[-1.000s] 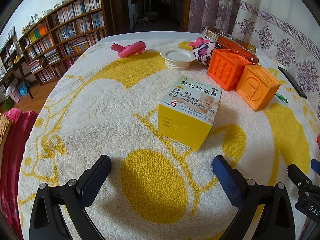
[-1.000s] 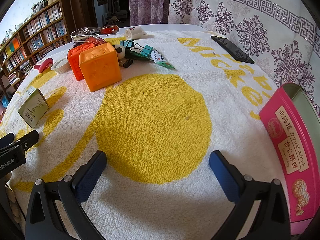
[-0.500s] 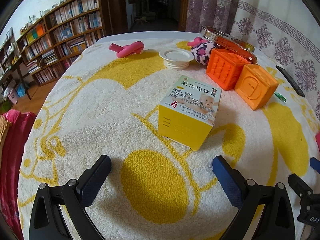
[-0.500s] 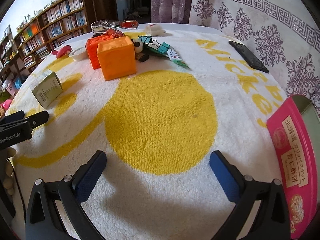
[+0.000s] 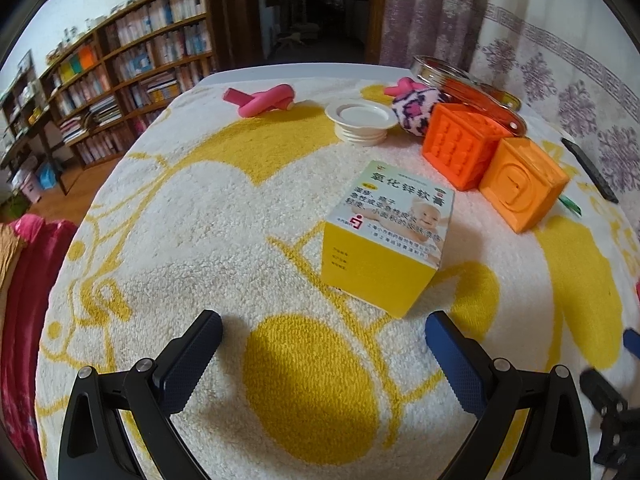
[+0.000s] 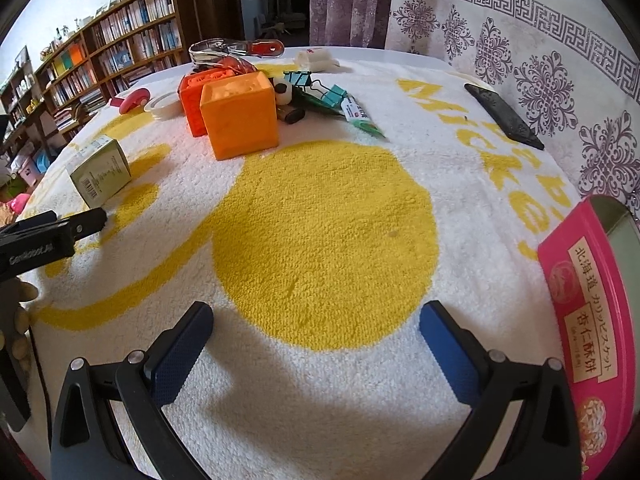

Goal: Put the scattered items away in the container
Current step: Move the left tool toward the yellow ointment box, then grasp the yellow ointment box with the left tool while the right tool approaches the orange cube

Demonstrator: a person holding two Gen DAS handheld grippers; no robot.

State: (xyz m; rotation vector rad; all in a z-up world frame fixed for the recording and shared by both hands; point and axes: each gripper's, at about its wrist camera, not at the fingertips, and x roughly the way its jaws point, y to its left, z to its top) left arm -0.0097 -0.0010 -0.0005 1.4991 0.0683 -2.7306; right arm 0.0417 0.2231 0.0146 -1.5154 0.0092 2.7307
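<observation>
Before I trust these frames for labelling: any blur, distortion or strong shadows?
Left wrist view: fisheye bends the bookshelf, the far curtain looks soft, the yellow box reads sharp. Right wrist view: the right gripper throws hard shadows on the towel; the edges curve.

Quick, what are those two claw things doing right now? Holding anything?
Left gripper: jaws open, holding nothing.
Right gripper: jaws open, holding nothing.

Both the left gripper (image 5: 320,344) and the right gripper (image 6: 316,332) have black plastic frames, silver screws and blue textured finger pads (image 6: 180,354). White lettering marks the left one's side.
</observation>
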